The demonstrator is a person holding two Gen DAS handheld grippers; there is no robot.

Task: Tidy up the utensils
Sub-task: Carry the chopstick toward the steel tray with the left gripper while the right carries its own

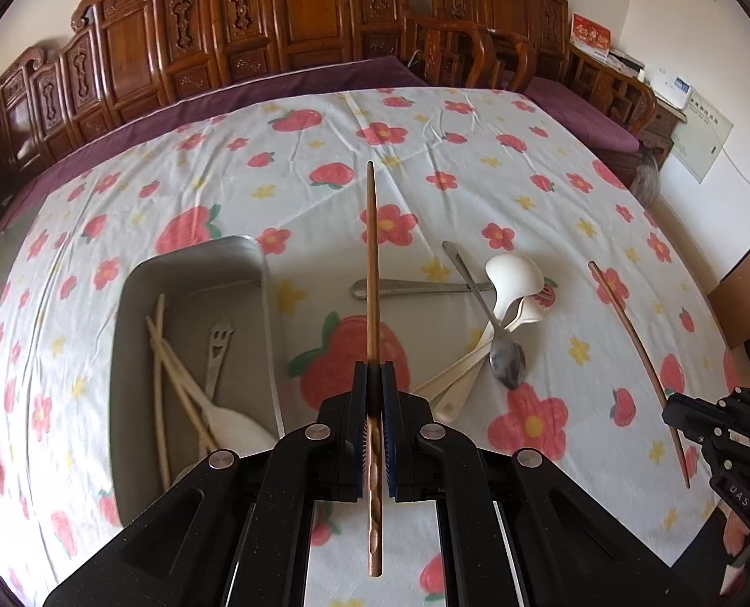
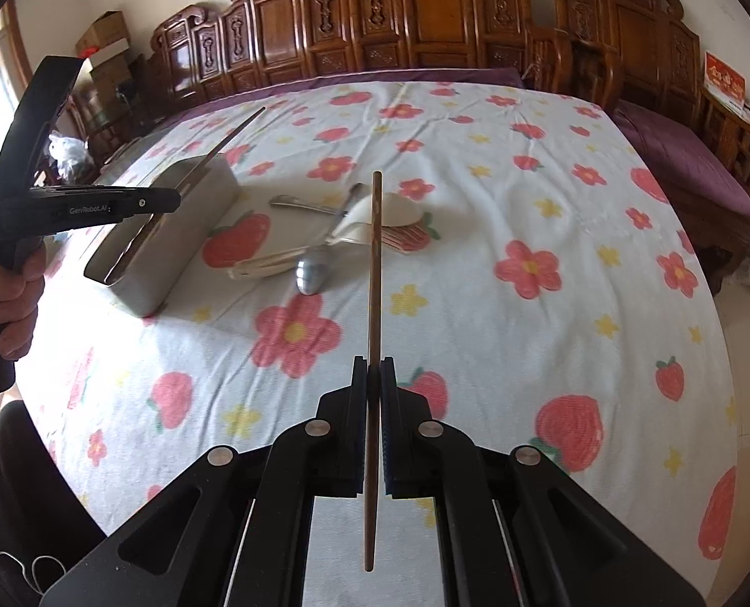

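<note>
Left tongs [image 1: 373,379] pressed together on a brown wooden chopstick [image 1: 372,273], pinched near its carved thick end, thin tip pointing straight ahead and raised above the flowered cloth [image 1: 476,162]. Seen from the right wrist view as a black tool level over the near part of the metal tray [image 2: 192,202], gripped by a bare hand [image 2: 13,298] wrapped round the handle below it, chopstick tip slanting up and away beyond the tray. Just left of the left tongs: the metal tray [image 1: 192,263], holding pale chopsticks [image 1: 172,369], a steel fork with a smiling face cut-out [image 1: 218,349] and a white spoon [image 1: 233,422]. Ahead and slightly right of the left tongs: a heap of loose utensils on the bed's cloth, white spoons [image 1: 511,278] overlapping, a steel spoon [image 1: 507,365] bowl-down across them, another steel handle [image 1: 405,287] lying crosswise behind. Right tongs [image 2: 373,379] closed on a second brown chopstick [image 2: 375,273], held about mid-length, pointing forward and clear of the cloth, its tip lined up over the heap of spoons [image 2: 375,217] ahead. Tray well to the left of the right tongs. In the left wrist view, right tongs [image 1: 678,415] low at the far right, their chopstick [image 1: 627,323] angled forward.
</note>
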